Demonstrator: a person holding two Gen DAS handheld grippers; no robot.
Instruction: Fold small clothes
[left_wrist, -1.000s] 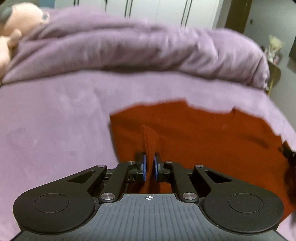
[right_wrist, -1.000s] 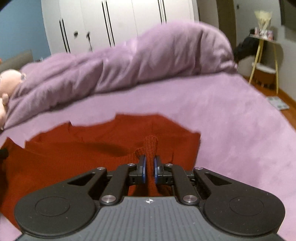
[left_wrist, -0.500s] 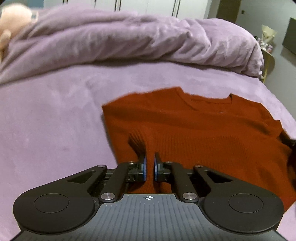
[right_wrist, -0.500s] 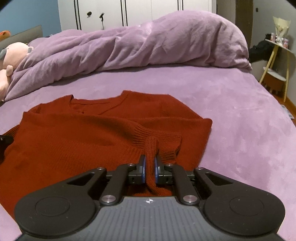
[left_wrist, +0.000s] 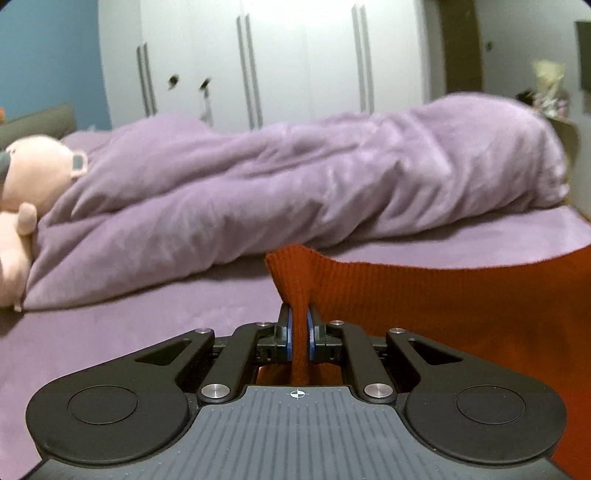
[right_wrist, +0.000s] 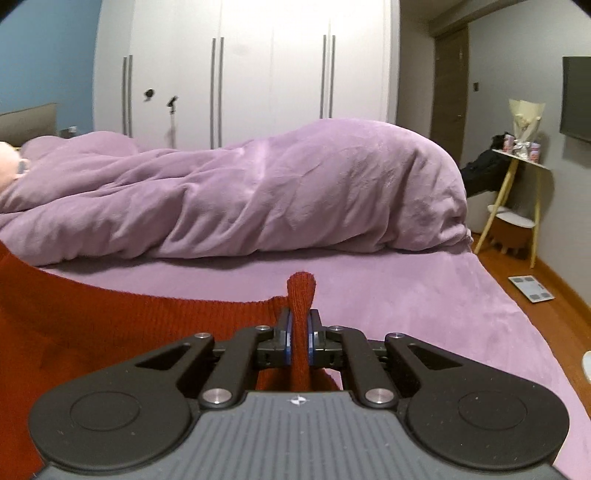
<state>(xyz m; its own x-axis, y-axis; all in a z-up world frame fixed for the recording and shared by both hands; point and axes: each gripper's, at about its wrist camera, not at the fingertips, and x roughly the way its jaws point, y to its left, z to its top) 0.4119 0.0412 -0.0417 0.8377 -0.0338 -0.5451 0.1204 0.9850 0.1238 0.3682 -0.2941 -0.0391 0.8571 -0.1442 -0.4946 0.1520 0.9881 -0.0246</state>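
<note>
A rust-red knit sweater (left_wrist: 461, 299) is held up off the purple bed, its ribbed edge stretched between the two grippers. My left gripper (left_wrist: 299, 325) is shut on a pinch of the sweater's left corner. My right gripper (right_wrist: 299, 328) is shut on a pinch of the sweater (right_wrist: 129, 317) at its right corner; the fabric spreads away to the left in that view. The lower part of the sweater is hidden behind the gripper bodies.
A bunched purple duvet (right_wrist: 240, 199) lies across the far side of the bed (right_wrist: 424, 295). A pink plush toy (left_wrist: 26, 206) sits at the far left. White wardrobes stand behind. A side table (right_wrist: 517, 199) and wooden floor are to the right.
Both grippers have lifted and tilted up, raising the sweater's edge off the bed. The sweater lay flat half a second ago; both views now look level across the bed.
</note>
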